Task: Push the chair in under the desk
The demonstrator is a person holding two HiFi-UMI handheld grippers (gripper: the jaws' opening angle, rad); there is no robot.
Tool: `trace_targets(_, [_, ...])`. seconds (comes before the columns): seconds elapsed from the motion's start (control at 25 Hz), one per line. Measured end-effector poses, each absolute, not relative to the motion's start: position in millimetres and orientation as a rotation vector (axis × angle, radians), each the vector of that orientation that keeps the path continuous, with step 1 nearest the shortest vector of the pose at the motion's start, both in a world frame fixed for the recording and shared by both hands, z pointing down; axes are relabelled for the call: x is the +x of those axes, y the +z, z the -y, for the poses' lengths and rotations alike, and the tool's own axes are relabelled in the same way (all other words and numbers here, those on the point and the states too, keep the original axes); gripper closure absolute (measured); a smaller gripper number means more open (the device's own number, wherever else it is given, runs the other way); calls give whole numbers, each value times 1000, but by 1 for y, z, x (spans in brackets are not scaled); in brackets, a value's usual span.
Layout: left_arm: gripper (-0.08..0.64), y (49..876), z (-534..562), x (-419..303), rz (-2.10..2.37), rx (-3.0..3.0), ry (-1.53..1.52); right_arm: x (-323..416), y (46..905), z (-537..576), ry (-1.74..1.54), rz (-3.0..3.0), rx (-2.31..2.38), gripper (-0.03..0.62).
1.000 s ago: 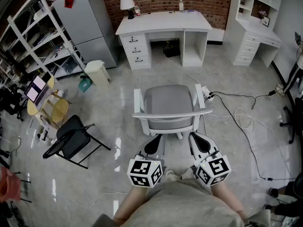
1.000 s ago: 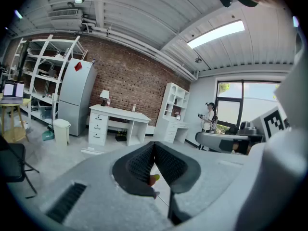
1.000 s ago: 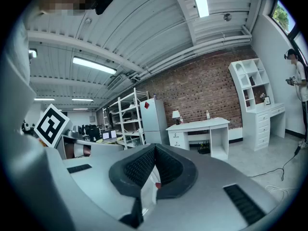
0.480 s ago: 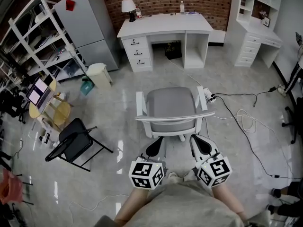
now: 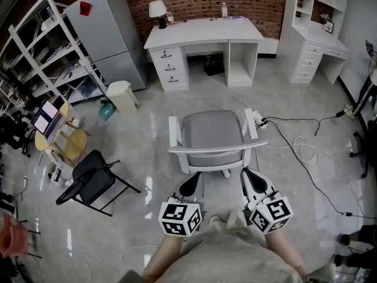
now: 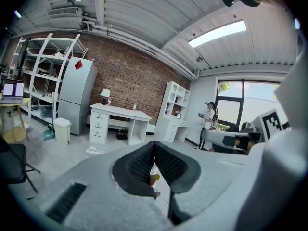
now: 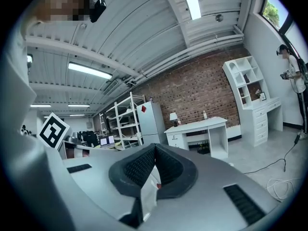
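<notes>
Glossy floor (image 5: 141, 131) separates the white surface (image 5: 203, 33) at top centre from the grey chair (image 5: 212, 131) mid-frame, whose backrest faces the left tool (image 5: 189, 184) and right tool (image 5: 254, 180), both pressed together, empty, just below, equally near.

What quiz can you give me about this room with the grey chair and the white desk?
1. True or false: the grey-seated white office chair is already tucked under the white three-drawer desk.
2. In the head view, what stands at the desk's left end? A: a small white-shaded lamp. B: a laptop. C: a football.
3. Fill the gap: the jaws of the left gripper and the right gripper are both ____.
Key: 1 false, it stands apart on the open floor; 2 A; 3 shut, with nothing held.
</notes>
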State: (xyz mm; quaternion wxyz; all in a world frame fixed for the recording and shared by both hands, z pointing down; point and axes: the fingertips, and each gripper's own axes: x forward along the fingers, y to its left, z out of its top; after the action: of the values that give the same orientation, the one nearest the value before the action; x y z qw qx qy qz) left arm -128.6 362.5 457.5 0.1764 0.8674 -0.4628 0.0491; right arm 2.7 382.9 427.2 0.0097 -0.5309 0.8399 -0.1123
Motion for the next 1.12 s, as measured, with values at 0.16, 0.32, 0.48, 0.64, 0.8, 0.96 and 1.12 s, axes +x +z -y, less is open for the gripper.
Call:
trace_targets(0.16, [549,461,-359,-128,1313,2444,148,5,431,-384,-358,-2641,-1677,584])
trace_targets(0.32, [549,460,-352,-125,1310,2455,166,8,434,-378,-390,-2652,-1680,584])
trace_targets(0.48, [549,463,-342,-122,1301,2464,170,9,437,-366,-404,-2658,-1671,584])
trace_targets(0.64, [549,468,-325,-117,1305,2463,182,14,442,-349,-392,-2713,-1655,584])
trace_targets(0.8, [549,474,-303,-113,1316,2453,210,22,445,-328,-380,-2751,-1662,584])
trace_targets(0.96, [549,477,-283,-110,1320,2448,231,26,448,-305,-387,-2801,-1635,584])
trace_targets(1.12, [549,485,-268,-104,1312,2448,260,32,459,-288,-391,-2845,-1624,583])
